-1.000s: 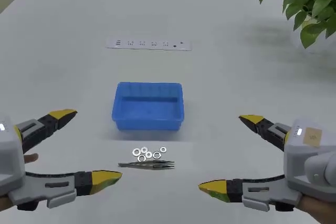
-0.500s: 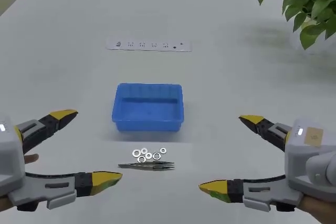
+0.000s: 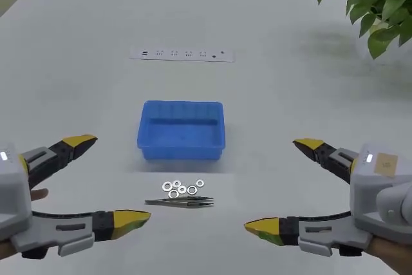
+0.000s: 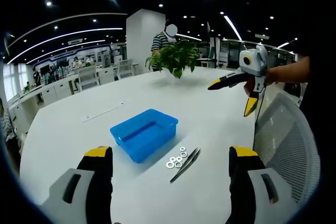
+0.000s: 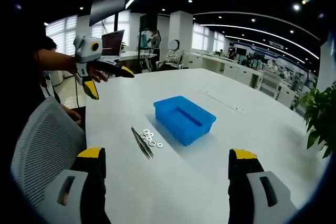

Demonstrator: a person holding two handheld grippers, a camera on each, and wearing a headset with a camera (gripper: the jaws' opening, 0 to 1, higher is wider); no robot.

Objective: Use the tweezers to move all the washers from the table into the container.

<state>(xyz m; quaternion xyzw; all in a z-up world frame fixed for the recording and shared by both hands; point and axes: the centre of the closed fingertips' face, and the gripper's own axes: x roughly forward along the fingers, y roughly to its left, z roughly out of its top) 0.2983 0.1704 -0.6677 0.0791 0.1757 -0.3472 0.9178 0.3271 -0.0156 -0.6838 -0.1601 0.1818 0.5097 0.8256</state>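
Nothing on the worktop point(image 3: 290, 82) has moved in the last second; both tools sit almost where they were, and the slight drift of the picture belongs to the headset.

The washers point(image 3: 183, 189), small flat bright metal rings, lie in a tight cluster, some touching, just behind the tweezers point(image 3: 179, 203). The tweezers are slim grey steel and lie flat, parallel to the near wall of the container point(image 3: 180, 152). That is a shallow blue plastic tray with rounded corners, empty, near the washers but apart from them. The pale worktop looks smooth and matt.

The left tool point(image 3: 116, 178) and right tool point(image 3: 273, 185) hover on either side of the cluster, well apart from it, each with jaws spread wide and holding nothing. A white power strip point(image 3: 182, 55) lies beyond the container and a leafy plant point(image 3: 380, 4) stands at the far right.

The likely trouble is the first grasp. The tweezers are thin and flat on a slick surface, so blunt yellow-tipped jaws may skid them sideways into the washers and scatter the rings. Later, a thin washer pinched off-centre could flick free.
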